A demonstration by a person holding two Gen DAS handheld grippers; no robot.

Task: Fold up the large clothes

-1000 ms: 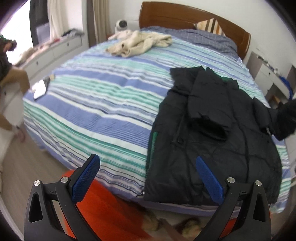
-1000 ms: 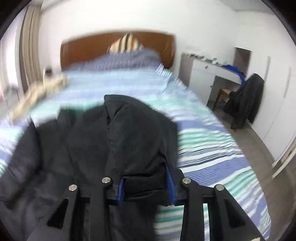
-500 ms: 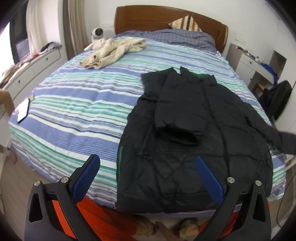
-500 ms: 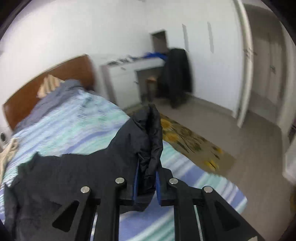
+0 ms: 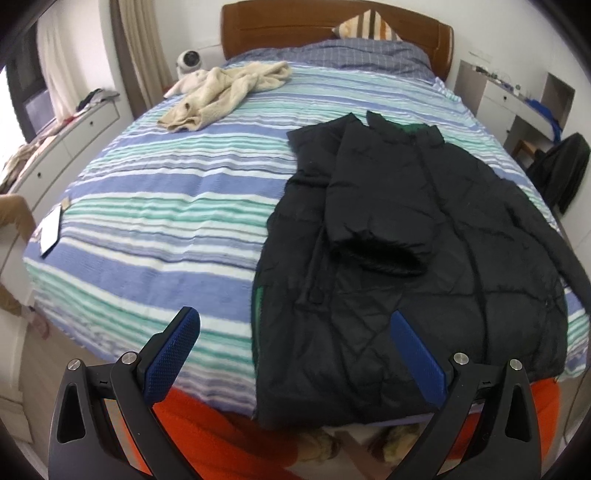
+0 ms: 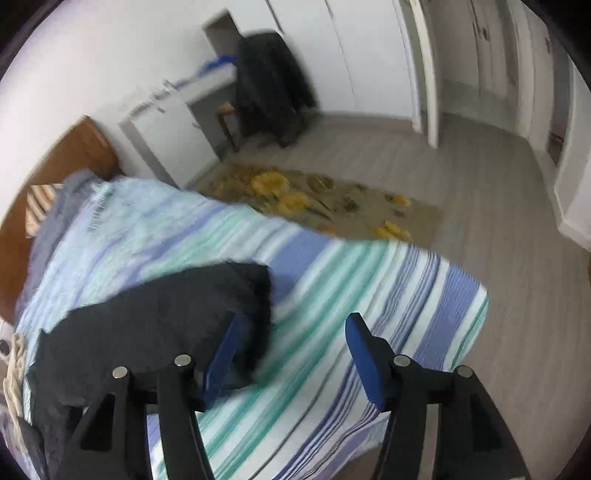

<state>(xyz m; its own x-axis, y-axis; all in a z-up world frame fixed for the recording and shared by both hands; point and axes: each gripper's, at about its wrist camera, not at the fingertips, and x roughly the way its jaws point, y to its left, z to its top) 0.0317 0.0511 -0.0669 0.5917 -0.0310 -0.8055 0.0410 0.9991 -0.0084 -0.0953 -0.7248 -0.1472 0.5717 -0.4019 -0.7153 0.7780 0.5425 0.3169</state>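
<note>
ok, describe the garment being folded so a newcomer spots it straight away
Start at the big bed with the blue, teal and white striped cover and wooden headboard. On its right half, near the foot, lies the black quilted jacket, one sleeve folded across its front. Unlike the crumpled beige fleece garment near the headboard, it is dark, spread flat and has a green lining showing at the collar and hem.
</note>
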